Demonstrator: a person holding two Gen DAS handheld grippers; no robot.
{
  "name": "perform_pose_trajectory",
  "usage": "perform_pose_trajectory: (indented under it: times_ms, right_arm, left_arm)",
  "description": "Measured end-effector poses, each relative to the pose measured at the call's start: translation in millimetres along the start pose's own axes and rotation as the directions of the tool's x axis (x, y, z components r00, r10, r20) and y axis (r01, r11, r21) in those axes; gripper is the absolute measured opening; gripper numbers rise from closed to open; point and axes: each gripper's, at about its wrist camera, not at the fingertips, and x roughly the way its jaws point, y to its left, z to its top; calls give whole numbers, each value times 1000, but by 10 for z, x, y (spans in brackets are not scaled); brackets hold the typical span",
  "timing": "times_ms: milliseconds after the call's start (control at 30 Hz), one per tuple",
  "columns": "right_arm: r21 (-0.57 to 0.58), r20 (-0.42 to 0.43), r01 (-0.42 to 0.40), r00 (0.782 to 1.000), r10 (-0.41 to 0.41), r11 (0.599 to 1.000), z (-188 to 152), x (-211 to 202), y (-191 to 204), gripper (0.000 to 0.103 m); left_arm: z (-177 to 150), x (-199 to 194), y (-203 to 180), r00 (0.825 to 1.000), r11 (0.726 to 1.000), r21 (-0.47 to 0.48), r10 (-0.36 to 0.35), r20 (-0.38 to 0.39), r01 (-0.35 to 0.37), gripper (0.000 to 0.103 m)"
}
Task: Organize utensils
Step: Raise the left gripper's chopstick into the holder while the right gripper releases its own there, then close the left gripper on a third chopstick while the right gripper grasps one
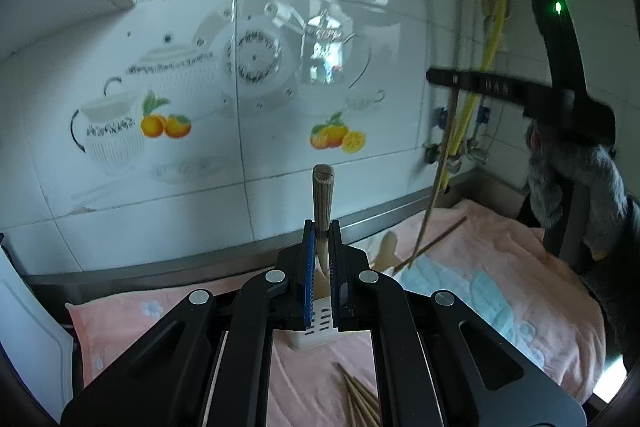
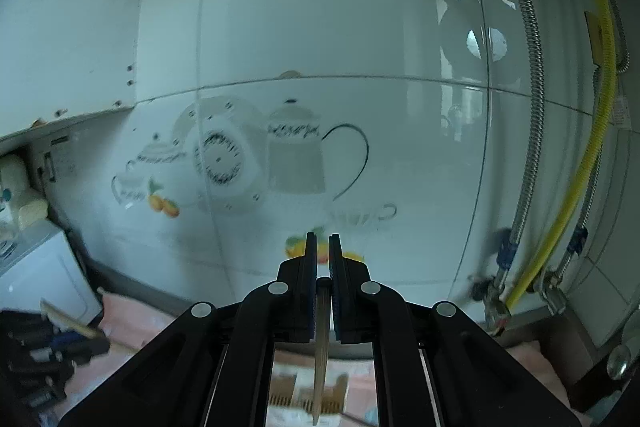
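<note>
My left gripper point(image 1: 323, 227) is shut on a wooden utensil handle point(image 1: 323, 193) that stands upright above a white slotted utensil holder point(image 1: 316, 327) on the pink towel point(image 1: 492, 267). Several chopsticks point(image 1: 358, 399) lie on the towel in front of the holder, and one chopstick point(image 1: 430, 247) lies further right. My right gripper point(image 2: 323, 247) is shut on a chopstick point(image 2: 321, 351) that hangs down over the white holder point(image 2: 308, 397). The right gripper also shows in the left wrist view point(image 1: 440, 77), holding its chopstick point(image 1: 438, 183) above the towel.
A tiled wall with teapot and orange decals point(image 1: 240, 67) stands right behind the counter. A yellow gas hose point(image 2: 576, 187) and metal pipes point(image 2: 524, 147) run down the right side. A white appliance point(image 2: 44, 267) stands at the left. The left gripper point(image 2: 48, 343) shows blurred at the lower left.
</note>
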Motion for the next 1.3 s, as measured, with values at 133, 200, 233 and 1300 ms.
perform_pose_trajectory:
  times_ms: [133, 200, 233, 1300]
  right_arm:
    - [11, -2, 10, 1000, -10, 1000, -13, 210, -6, 6]
    - [14, -5, 16, 1000, -16, 1000, -81, 312, 9, 6]
    - [16, -11, 21, 1000, -21, 1000, -134, 374, 9, 6]
    - [0, -133, -42, 990, 41, 999, -1099, -303, 212, 53]
  left_arm:
    - [-68, 190, 82, 999, 1000, -14, 2, -39, -2, 5]
    - [-118, 257, 102, 998, 1000, -17, 2, -56, -3, 5]
    - [-143, 280, 112, 998, 1000, -20, 2, -61, -3, 5]
    - [-641, -154, 154, 997, 998, -50, 40, -66, -43, 52]
